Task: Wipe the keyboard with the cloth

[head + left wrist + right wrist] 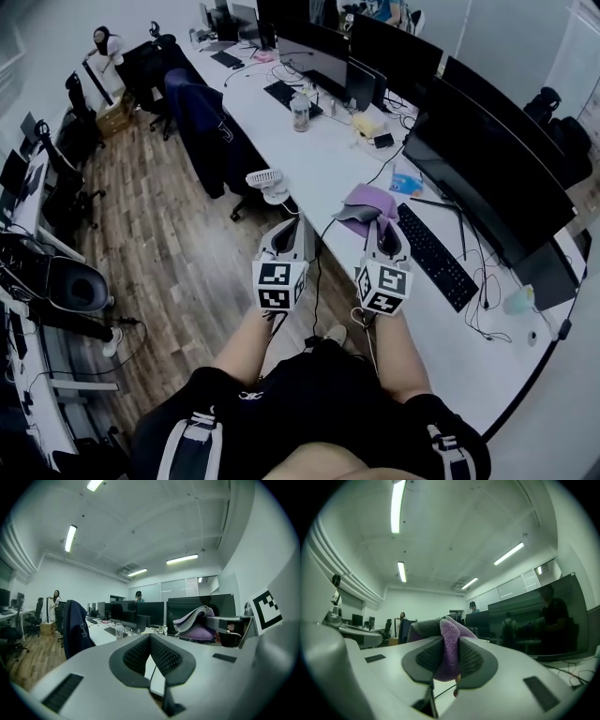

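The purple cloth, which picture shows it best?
The right gripper view: the purple cloth fills the middle, pinched between that gripper's fingers. The head view shows it small, from above, near the keyboard. The left gripper view shows it side-on, off to the right.

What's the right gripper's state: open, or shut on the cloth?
Shut on the cloth. In its own view the right gripper pinches a purple fold between its jaws.

Head view looks steeply down on the long white desk [314, 155]; both gripper views face level along it, sharing its black monitors [150, 613].
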